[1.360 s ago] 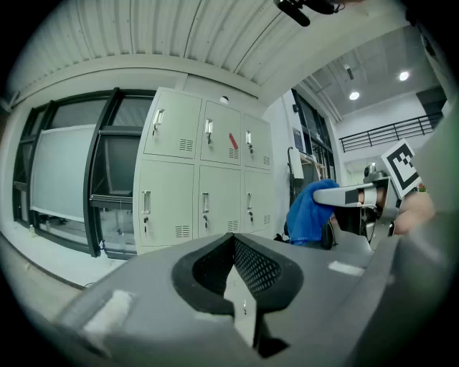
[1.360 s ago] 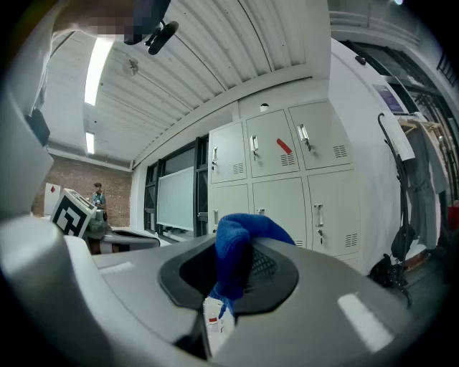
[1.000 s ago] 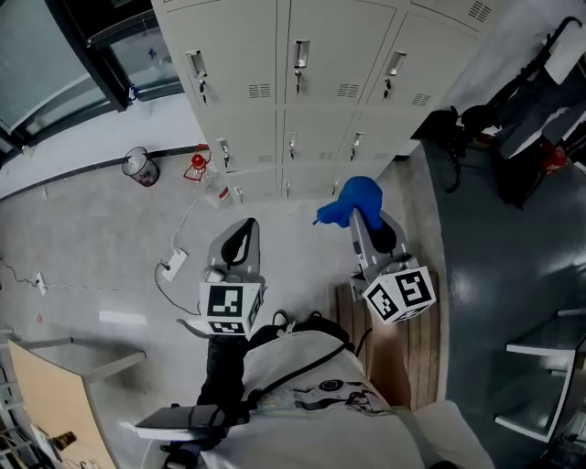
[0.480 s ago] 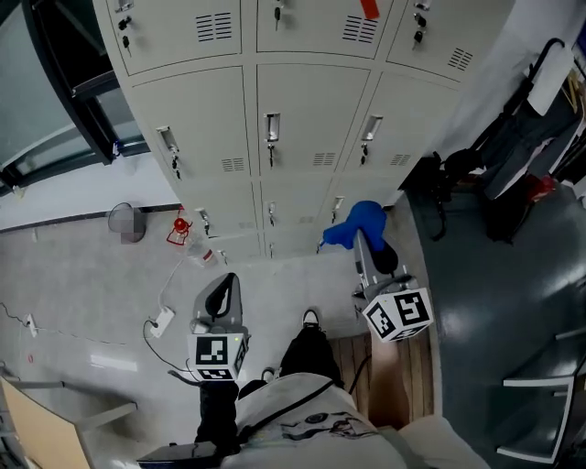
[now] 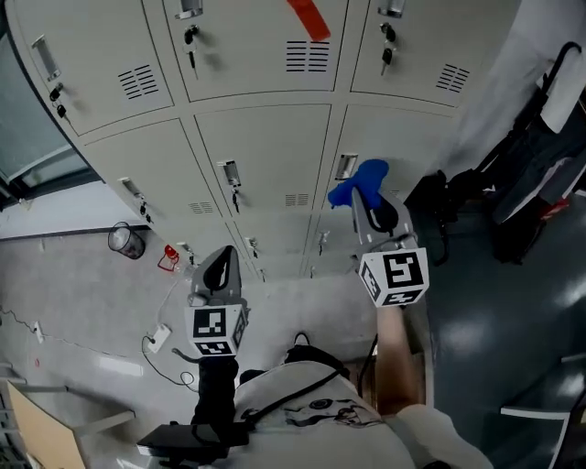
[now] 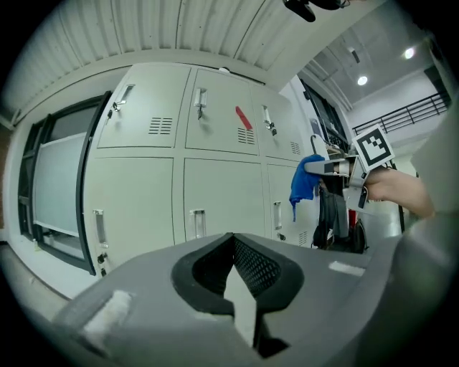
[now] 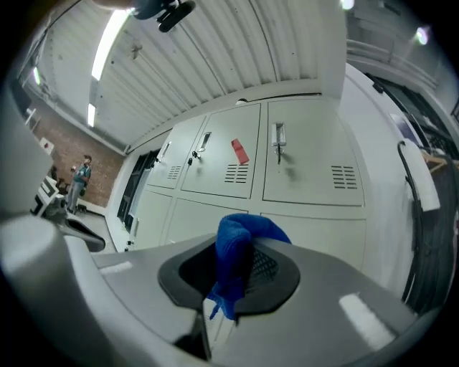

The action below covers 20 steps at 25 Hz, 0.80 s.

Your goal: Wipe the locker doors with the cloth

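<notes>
Grey locker doors (image 5: 265,156) fill the top of the head view, one with a red strip (image 5: 309,18). My right gripper (image 5: 371,203) is shut on a blue cloth (image 5: 360,180), held up in front of a middle-row door near its handle (image 5: 345,166); I cannot tell whether they touch. In the right gripper view the cloth (image 7: 237,265) bulges out between the jaws, with the lockers (image 7: 301,168) ahead. My left gripper (image 5: 217,266) hangs lower at the left, shut and empty. The left gripper view shows its closed tips (image 6: 231,244), the lockers (image 6: 215,193) and the cloth (image 6: 305,188) at right.
A small wire bin (image 5: 126,240) and a red object (image 5: 168,257) sit on the floor at the lockers' foot, with a white power strip (image 5: 157,337) and cable nearby. Black bags (image 5: 526,183) hang at right. A dark-framed window (image 6: 54,186) lies left of the lockers.
The lockers have come closer and larger in the head view. My right gripper has risen with the cloth from the bottom row to the middle row. The left gripper stayed low.
</notes>
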Available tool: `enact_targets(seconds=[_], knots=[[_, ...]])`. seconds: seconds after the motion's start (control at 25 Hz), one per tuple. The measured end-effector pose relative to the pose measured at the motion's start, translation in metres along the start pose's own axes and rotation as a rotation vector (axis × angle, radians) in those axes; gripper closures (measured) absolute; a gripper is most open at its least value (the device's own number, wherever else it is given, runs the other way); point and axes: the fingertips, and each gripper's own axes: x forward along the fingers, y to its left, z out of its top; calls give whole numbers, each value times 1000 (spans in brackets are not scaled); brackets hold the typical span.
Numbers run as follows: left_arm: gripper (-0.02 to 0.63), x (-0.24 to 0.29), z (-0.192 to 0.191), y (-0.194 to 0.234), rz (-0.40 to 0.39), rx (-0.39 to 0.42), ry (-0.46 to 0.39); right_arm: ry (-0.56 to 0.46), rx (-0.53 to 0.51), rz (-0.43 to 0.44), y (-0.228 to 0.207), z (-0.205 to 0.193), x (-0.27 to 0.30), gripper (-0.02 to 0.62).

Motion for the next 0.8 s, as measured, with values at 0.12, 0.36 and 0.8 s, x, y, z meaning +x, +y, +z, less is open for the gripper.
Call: enact_targets(seconds=[0.12,0.36,0.8], knots=[[606,24,10,-12,-30,21,7,-12,-98,-9,-23,10,30,552],[606,44,7,-13,-28,22,24,-14,-254,3,-37,13,95,552],[606,72,6,-6,13,35,-6,24,-465,82,-68,-10,125,552]])
